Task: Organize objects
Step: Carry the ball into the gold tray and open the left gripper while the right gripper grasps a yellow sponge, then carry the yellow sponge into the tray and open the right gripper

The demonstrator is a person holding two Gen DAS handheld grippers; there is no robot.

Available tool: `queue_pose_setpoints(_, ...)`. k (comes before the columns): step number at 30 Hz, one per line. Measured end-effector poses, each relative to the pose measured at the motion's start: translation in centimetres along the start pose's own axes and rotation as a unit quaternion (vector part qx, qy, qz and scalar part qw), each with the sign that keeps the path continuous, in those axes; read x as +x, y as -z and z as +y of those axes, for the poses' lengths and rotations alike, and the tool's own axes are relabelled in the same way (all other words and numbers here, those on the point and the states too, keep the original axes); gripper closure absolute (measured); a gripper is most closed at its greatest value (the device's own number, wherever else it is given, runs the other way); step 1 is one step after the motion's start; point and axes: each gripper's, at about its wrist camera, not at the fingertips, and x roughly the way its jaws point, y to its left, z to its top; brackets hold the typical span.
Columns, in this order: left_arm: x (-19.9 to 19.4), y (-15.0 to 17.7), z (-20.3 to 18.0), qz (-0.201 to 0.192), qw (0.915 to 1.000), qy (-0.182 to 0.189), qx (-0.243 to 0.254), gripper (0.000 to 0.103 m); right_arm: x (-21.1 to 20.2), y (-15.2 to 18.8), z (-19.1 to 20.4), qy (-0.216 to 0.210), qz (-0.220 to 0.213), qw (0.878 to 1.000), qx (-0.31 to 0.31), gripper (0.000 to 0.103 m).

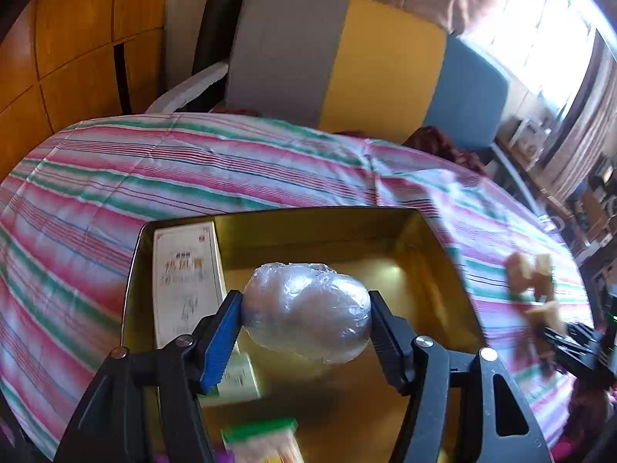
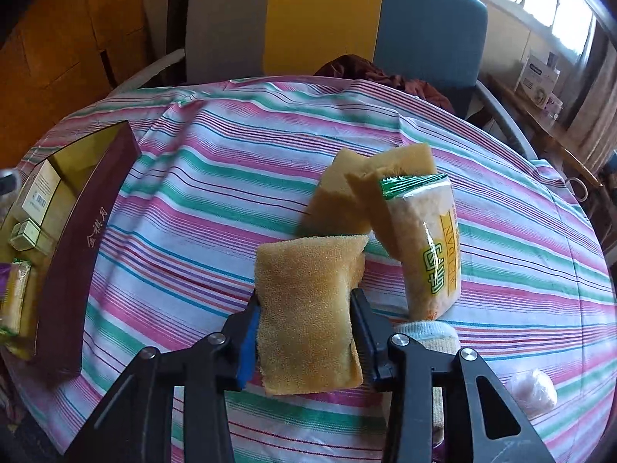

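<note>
My left gripper is shut on a plastic-wrapped egg-shaped lump and holds it above the gold-lined box. In the box lie a white carton, a small green-white box and a snack packet. My right gripper is shut on a yellow sponge above the striped cloth. Two more sponges and a snack packet lean together beyond it. The box shows at the left in the right wrist view.
A round table with a striped cloth carries everything. A sock and a small wrapped lump lie at the right. A grey, yellow and blue chair stands behind the table. The right gripper shows blurred in the left wrist view.
</note>
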Motion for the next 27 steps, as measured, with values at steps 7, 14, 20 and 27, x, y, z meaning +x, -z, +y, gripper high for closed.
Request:
queue_pose_setpoints(7, 4.4, -2.0, 0.1, 0.018, 0.9986, -0.046, 0.017, 0.038, -0.1, -0.2, -0.3, -0.003, -0.006, 1.000, 0.003, 0.060)
queue_pose_setpoints(14, 7.0, -3.3, 0.5, 0.024, 0.9950, -0.090, 0.034, 0.029, 0.0, -0.2, -0.3, -0.006, -0.005, 1.000, -0.001, 0.060)
queue_pose_setpoints(20, 5.9, -3.2, 0.8, 0.017, 0.9961, -0.083, 0.024, 0.022, 0.1, -0.3, -0.3, -0.006, -0.005, 1.000, 0.000, 0.060)
queue_pose_setpoints(27, 0.9, -0.9, -0.2, -0.026, 0.9952, -0.089, 0.032, 0.022, 0.3, -0.2, -0.4, 0.001, -0.001, 1.000, 0.002, 0.060)
